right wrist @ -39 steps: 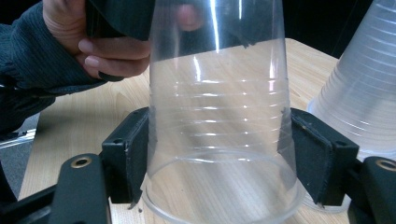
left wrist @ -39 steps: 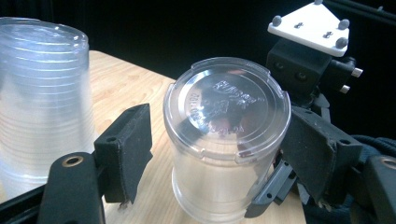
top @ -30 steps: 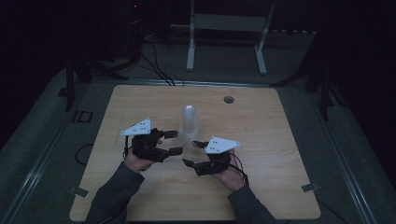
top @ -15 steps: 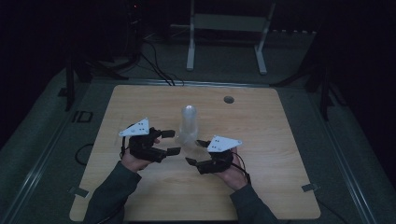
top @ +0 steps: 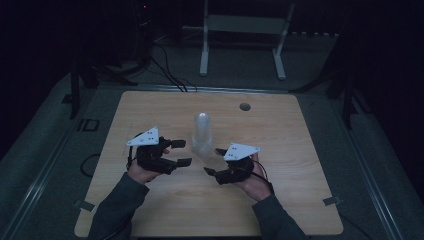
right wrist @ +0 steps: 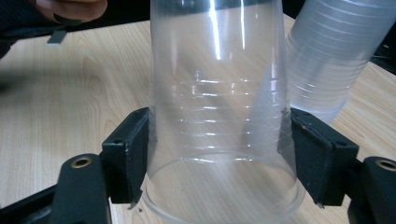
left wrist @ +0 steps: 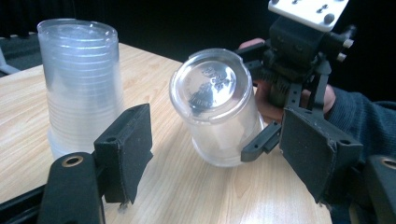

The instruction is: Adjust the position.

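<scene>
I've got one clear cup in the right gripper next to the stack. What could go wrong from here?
1. The single cup is thin clear plastic, pinched near its rim by the right gripper; squeezing harder may buckle it or let it slip out.
2. The stack of cups stands tall and close beside it; a sideways swing could topple it.
3. The left gripper is open and close to the cup, so the two grippers might collide.

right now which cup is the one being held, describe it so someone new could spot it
On the wooden table, find the upright stack of clear plastic cups near the middle. Just in front of it, on the person's right, the right claw grips a single clear cup between its jaws. Unlike the nested stack, it is one cup alone, tipped over with its base toward the left claw.
</scene>
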A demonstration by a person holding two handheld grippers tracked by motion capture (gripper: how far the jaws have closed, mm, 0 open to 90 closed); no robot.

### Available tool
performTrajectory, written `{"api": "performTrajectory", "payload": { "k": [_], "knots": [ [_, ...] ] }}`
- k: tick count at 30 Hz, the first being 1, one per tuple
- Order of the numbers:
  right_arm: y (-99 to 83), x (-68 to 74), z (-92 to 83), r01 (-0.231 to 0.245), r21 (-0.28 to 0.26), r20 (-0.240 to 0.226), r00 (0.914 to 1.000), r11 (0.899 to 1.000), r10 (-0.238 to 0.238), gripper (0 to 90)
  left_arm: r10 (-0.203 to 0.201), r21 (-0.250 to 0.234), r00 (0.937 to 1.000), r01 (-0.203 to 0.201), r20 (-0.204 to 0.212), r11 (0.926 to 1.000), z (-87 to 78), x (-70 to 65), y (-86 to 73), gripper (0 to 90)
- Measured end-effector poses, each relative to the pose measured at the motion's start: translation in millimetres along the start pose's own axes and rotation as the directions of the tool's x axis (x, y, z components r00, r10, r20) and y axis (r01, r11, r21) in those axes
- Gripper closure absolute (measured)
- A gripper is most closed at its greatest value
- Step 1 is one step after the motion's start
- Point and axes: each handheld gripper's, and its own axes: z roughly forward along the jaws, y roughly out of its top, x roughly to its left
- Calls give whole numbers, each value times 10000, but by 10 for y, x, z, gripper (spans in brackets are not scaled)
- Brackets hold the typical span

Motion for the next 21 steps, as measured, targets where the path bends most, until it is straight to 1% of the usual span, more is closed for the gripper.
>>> {"api": "performTrajectory", "payload": {
  "k": [4,7,11,12,13,14,18,21],
  "knots": [
    [30,-25,-16,136,300,48,9999,9995,-137,278,-9,68,10000,9,-67,10000,-11,11,-10,259],
    [50,-34,-27,234,564,107,9997,9981,-240,279,-51,19,9999,51,-98,10000,-23,16,-9,262],
    [83,-48,-48,470,832,71,9988,9954,-478,279,-14,106,9999,16,-171,9999,-29,17,-13,263],
    [83,-48,-48,470,832,71,9988,9954,-478,279,-14,106,9999,16,-171,9999,-29,17,-13,263],
    [90,-50,-51,515,890,65,9986,9947,-523,279,-14,106,9999,16,-171,9999,-29,17,-13,263],
    [109,-53,-57,601,1031,30,9981,9929,-607,281,30,217,9997,-24,-248,9998,-25,16,-14,265],
    [122,-66,-56,853,1257,-67,9963,9884,-852,281,77,335,9991,-63,-412,9994,-16,12,-18,294],
    [127,-72,-58,915,1412,-100,9958,9857,-910,281,145,426,9988,-125,-472,9990,-12,8,-19,296]
  ]
}}
